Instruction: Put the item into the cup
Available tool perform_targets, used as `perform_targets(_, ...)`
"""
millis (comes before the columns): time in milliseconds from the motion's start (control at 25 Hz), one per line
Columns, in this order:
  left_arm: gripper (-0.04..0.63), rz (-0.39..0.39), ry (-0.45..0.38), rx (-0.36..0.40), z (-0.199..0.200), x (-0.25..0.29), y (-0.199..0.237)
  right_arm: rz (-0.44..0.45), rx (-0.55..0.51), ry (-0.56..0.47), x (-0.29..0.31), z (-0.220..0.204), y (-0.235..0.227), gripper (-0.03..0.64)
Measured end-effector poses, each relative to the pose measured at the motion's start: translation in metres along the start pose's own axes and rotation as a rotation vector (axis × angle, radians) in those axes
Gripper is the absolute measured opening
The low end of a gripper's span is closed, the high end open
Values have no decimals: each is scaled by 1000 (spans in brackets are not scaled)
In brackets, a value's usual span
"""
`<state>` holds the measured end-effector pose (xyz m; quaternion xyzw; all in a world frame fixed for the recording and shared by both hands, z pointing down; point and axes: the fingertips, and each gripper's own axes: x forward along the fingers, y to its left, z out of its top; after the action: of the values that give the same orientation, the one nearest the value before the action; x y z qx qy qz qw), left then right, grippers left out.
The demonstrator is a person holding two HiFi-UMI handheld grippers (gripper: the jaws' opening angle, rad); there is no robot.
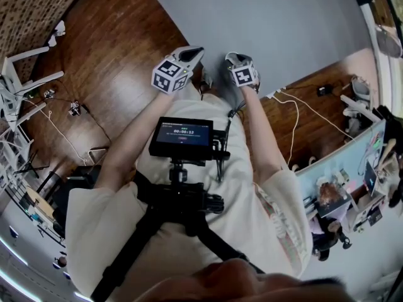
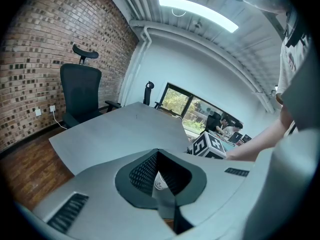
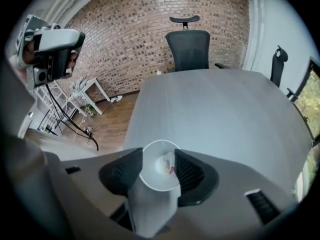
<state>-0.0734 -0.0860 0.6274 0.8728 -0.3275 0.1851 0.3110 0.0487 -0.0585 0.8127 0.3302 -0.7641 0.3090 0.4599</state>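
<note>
In the right gripper view a white cup (image 3: 150,176) sits between the jaws with its round rim toward me. A small white and pink item (image 3: 165,165) lies inside it. My right gripper (image 3: 159,170) stands open, a dark pad on each side of the undented rim. My left gripper (image 2: 158,154) has its tips together over the grey table (image 2: 125,131). A small white piece with dark print (image 2: 160,183) shows in the hollow behind those tips; I cannot tell what it is. The head view shows both grippers (image 1: 179,68) (image 1: 243,72) at the table's near edge and no cup.
The grey table (image 3: 220,114) stretches ahead with a black office chair (image 3: 188,48) at its far end and a brick wall behind. A white rack (image 3: 87,91) and cables lie on the wood floor to the left. A camera rig with a screen (image 1: 182,134) hangs at my chest.
</note>
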Motion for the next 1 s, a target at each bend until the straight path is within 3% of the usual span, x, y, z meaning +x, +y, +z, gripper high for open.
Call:
perform_targets(640, -3, -20, 11, 14, -5, -1, 4, -44, 101, -208, -52, 12, -4, 229)
perform_targets(1000, -3, -72, 35, 38, -9, 4, 1, -87, 259, -505, -126, 40, -13, 224)
